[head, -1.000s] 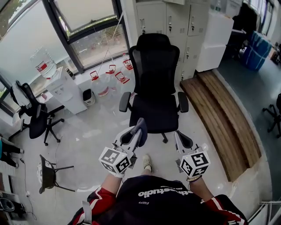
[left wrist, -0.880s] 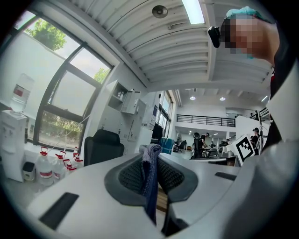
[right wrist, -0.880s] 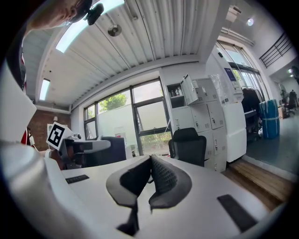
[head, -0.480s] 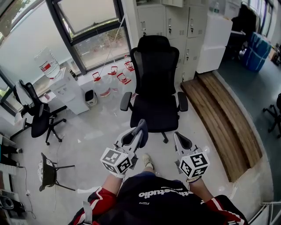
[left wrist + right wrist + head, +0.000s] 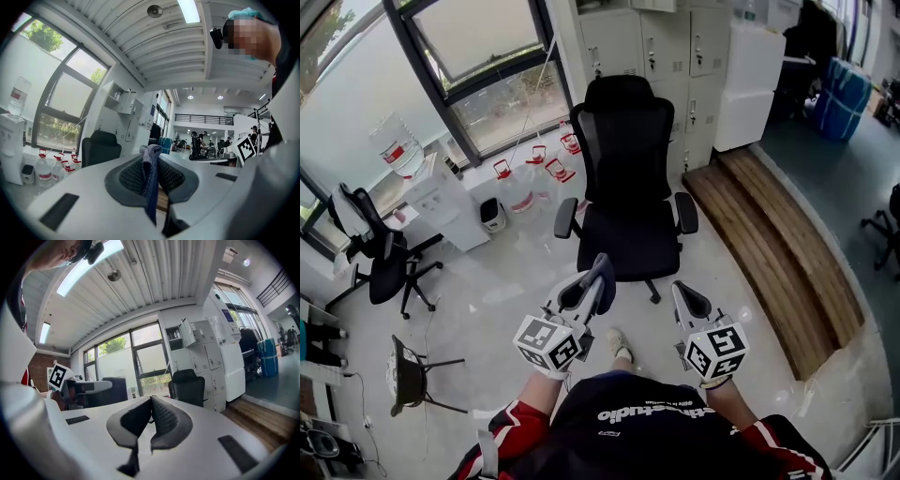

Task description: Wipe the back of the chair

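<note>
A black office chair (image 5: 628, 178) faces me in the head view, its tall backrest (image 5: 623, 131) toward the lockers. The same chair (image 5: 99, 147) shows small and far in the left gripper view, and the chair (image 5: 188, 386) also appears in the right gripper view. My left gripper (image 5: 602, 274) is held in front of the seat, shut on a blue-grey cloth (image 5: 151, 180) that hangs between its pads. Beside it, my right gripper (image 5: 680, 292) is shut with nothing in it. Both are well short of the backrest.
Water jugs (image 5: 534, 169) and a white dispenser (image 5: 441, 202) stand by the window at left. Another black chair (image 5: 380, 253) and a small stool (image 5: 408, 375) are at far left. A wooden step (image 5: 769, 244) runs along the right, with lockers (image 5: 666, 56) behind the chair.
The view has drifted slightly, so the chair sits a little higher and to the left in the frame. Both grippers hold their pose and state.
</note>
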Available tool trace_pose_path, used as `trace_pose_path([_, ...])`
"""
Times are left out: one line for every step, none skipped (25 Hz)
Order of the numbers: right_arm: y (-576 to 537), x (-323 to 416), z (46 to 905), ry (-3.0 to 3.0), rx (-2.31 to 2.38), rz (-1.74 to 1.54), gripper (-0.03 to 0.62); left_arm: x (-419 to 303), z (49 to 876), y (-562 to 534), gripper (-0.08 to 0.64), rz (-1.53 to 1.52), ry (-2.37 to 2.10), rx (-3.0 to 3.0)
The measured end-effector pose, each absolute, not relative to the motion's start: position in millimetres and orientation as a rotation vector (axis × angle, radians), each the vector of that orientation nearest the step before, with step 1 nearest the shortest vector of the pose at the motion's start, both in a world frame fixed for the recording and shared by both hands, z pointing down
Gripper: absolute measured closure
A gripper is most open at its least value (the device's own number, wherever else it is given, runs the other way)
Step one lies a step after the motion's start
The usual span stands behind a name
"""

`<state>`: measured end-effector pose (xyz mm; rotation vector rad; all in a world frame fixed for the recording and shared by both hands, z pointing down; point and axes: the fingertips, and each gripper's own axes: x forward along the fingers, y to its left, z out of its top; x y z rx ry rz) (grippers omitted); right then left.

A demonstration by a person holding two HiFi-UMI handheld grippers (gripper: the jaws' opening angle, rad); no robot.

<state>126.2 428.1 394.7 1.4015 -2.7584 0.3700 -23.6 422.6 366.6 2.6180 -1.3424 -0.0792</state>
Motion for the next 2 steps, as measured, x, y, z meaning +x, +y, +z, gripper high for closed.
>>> trace_pose_path([429.6,128.6,395.2,-2.758,1.403,0.37,0.578,-21.1,367.0,424.1,0.496,-0.078,-1.34,2.62])
trace_pose_path([431.2,130.9,395.7,-2.757,1.405,0.369,0.578,-18.7,367.5,425.6,0.496,-0.077,-1.338,2.621])
